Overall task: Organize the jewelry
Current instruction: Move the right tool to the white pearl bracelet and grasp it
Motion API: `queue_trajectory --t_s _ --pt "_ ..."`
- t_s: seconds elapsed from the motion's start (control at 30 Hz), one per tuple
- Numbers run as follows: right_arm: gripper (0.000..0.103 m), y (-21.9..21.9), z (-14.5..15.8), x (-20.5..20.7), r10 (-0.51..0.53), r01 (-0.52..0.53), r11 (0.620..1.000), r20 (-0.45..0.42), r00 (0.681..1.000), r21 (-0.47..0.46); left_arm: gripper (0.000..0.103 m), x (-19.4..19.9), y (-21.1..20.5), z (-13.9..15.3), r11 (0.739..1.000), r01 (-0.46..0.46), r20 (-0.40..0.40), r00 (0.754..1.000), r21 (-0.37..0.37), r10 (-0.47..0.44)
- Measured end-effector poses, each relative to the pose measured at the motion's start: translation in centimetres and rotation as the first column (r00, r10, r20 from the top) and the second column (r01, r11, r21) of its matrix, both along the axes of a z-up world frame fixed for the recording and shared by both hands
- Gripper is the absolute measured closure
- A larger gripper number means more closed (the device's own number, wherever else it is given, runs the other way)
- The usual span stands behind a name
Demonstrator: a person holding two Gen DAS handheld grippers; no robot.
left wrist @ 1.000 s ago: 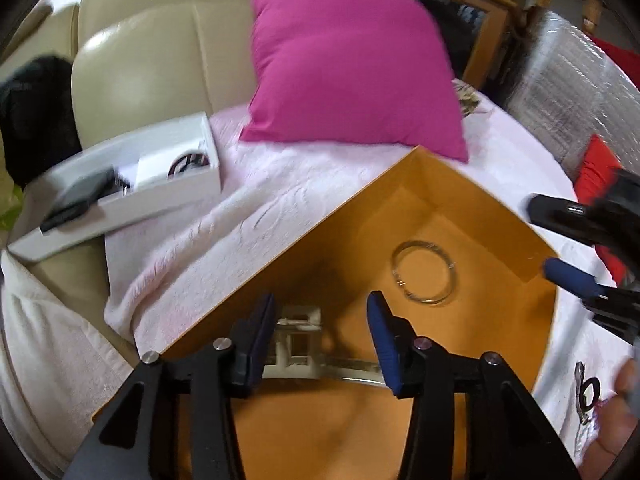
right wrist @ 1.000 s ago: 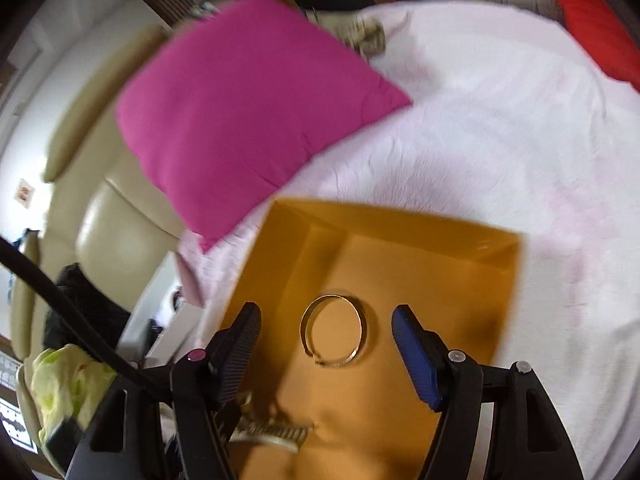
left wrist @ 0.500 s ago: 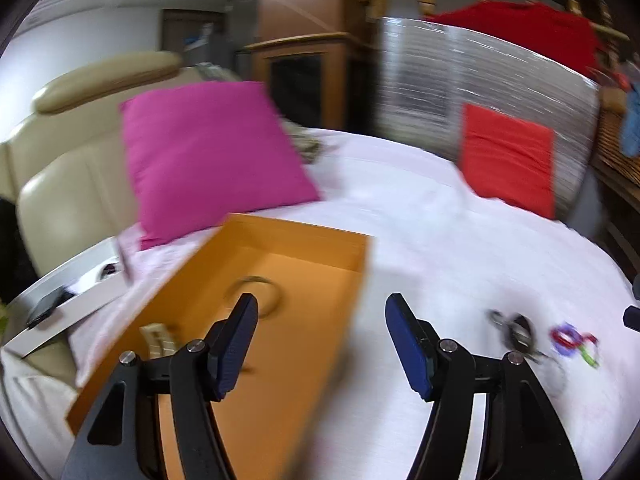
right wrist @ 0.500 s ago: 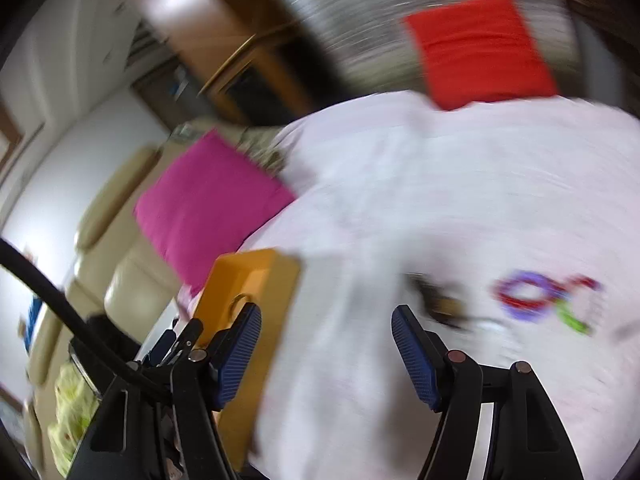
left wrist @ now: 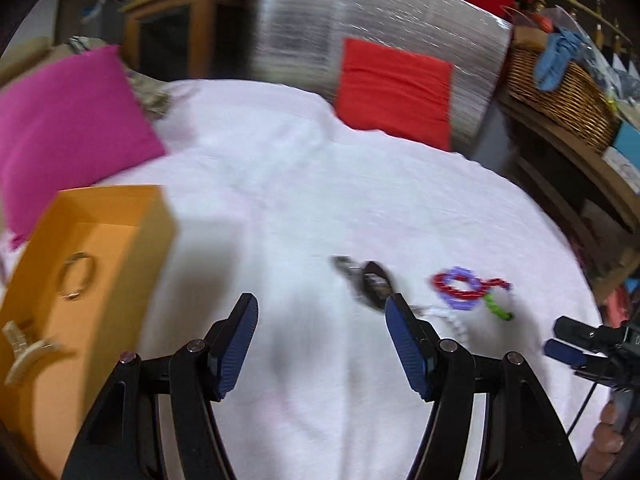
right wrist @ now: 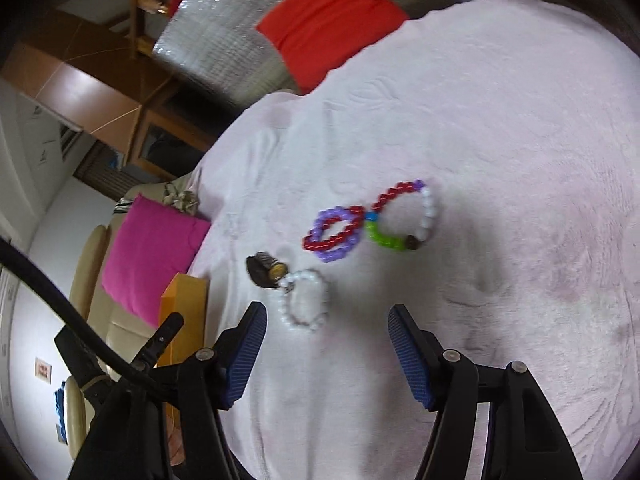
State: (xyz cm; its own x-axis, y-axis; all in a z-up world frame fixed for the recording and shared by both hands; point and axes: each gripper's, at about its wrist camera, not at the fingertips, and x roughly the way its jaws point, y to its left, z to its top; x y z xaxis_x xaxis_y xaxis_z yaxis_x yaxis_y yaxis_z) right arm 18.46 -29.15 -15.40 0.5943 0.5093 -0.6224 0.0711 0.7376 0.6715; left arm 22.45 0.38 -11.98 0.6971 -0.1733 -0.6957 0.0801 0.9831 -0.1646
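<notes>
over the pale pink blanket (right wrist: pixel 500 128) both grippers are hovering now, having swung away from the orange box (left wrist: pixel 132 272), which is sitting at the left edge of the left view with the metal bangle (left wrist: pixel 76 276) lying inside. left gripper (left wrist: pixel 318 344) is gaping wide, pinching nothing; right gripper (right wrist: pixel 326 354) is spread just as wide, empty. white bead bracelet (right wrist: pixel 304 300) is lying just above its fingertips, touching a dark watch (right wrist: pixel 266 270). colourful bead strand (right wrist: pixel 368 222) is stretching lower left to upper right as a figure eight.
</notes>
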Motion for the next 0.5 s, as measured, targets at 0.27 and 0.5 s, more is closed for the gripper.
queue_trajectory --t_s 0.27,0.5 --pt "0.036 -1.5 -0.4 -0.5 -0.003 0.002 0.999 0.013 1.000 0.044 0.036 4.9 -2.9 -2.1 0.996 0.035 -0.104 0.994 -0.077 -0.043" --pt "0.036 -1.7 -1.5 0.1 0.009 -0.008 0.999 -0.023 1.000 0.047 0.069 7.4 -4.2 -4.4 0.992 0.032 -0.192 0.980 -0.118 -0.054"
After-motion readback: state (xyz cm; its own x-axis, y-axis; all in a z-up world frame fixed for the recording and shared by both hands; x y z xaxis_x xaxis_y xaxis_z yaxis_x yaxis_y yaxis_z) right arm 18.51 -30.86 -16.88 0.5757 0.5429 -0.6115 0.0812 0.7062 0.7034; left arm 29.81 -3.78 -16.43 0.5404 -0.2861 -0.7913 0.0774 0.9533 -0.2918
